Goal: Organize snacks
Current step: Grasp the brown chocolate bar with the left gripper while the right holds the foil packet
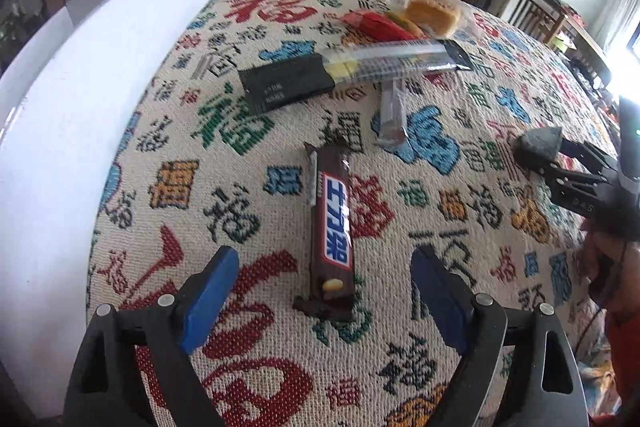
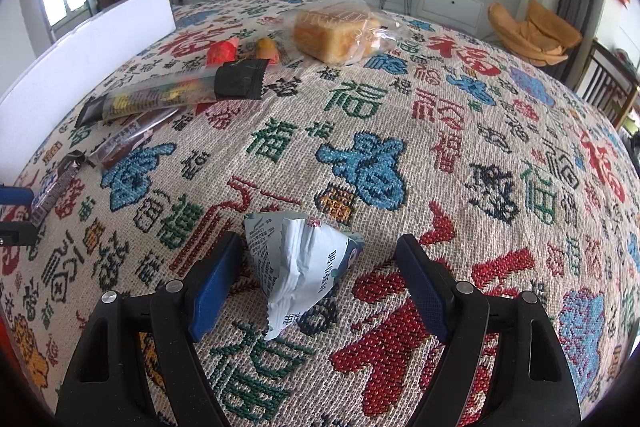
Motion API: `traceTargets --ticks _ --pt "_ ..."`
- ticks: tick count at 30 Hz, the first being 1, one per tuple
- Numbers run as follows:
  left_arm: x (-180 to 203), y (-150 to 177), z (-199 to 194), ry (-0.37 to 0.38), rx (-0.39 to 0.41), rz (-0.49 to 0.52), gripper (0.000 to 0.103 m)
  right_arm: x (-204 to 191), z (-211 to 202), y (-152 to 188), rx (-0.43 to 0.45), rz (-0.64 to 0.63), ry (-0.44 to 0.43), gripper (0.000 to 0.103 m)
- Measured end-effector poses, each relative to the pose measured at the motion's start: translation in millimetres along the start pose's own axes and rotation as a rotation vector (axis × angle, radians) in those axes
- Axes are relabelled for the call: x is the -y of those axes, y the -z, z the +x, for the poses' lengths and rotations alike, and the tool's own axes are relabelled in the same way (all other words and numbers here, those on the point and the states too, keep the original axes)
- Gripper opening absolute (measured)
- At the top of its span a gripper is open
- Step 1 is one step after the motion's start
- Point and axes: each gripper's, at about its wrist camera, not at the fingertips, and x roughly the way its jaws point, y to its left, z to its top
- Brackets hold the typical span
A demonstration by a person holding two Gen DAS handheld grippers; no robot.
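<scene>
Presently, left gripper (image 1: 324, 291) spread wide astride Snickers bar (image 1: 331, 223) at lower centre; right gripper (image 2: 316, 279) equally wide, flanking white triangular packet (image 2: 296, 267).

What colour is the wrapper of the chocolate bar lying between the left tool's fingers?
Dark brown, with a blue-and-white logo on the chocolate bar; clearest in the left wrist view.

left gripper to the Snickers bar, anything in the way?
Nothing visible. The left gripper has its jaws open on either side of the Snickers bar, which lies alone on the tablecloth. The other snacks lie beyond its far end.
</scene>
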Motion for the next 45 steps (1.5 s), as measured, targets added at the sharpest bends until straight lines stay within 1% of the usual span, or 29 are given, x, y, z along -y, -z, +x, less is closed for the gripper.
traceTargets --ticks 3,4,5,7,9,10,12,13,16,20,45 --pt "-4.3 -5.7 14.9 -0.006 -0.015 -0.054 0.088 0.0 0.1 0.2 0.0 0.0 0.0 0.082" --pt "-3.9 -5.3 17.8 -0.022 -0.012 -0.063 0.088 0.0 0.0 0.2 0.0 0.0 0.0 0.082" --pt "-1.7 -4.2 17.1 -0.045 0.007 -0.056 0.088 0.1 0.0 0.1 0.0 0.0 0.0 0.082" --pt "3.2 -2.4 19.2 -0.089 0.014 -0.038 0.088 0.0 0.0 0.2 0.0 0.0 0.0 0.082" --pt "8.3 0.7 20.7 -0.123 0.033 -0.016 0.092 0.1 0.0 0.2 0.0 0.0 0.0 0.082" --pt "7.9 2.6 20.9 -0.123 0.047 -0.027 0.094 0.1 0.0 0.2 0.0 0.0 0.0 0.082" --pt "5.3 5.6 21.6 -0.134 0.071 -0.045 0.101 0.1 0.1 0.2 0.0 0.0 -0.001 0.082" --pt "3.7 6.9 22.2 -0.14 0.077 -0.054 0.103 0.0 0.2 0.3 0.0 0.0 -0.001 0.082" --pt "3.7 8.0 22.2 -0.144 0.089 -0.057 0.103 0.2 0.3 0.1 -0.001 0.0 -0.001 0.082" --pt "3.8 9.0 22.8 -0.146 0.099 -0.056 0.103 1.8 1.7 -0.2 -0.003 0.008 0.004 0.085" --pt "4.5 10.5 21.4 -0.145 0.103 -0.056 0.103 2.6 2.4 -0.4 -0.004 0.008 0.004 0.085"
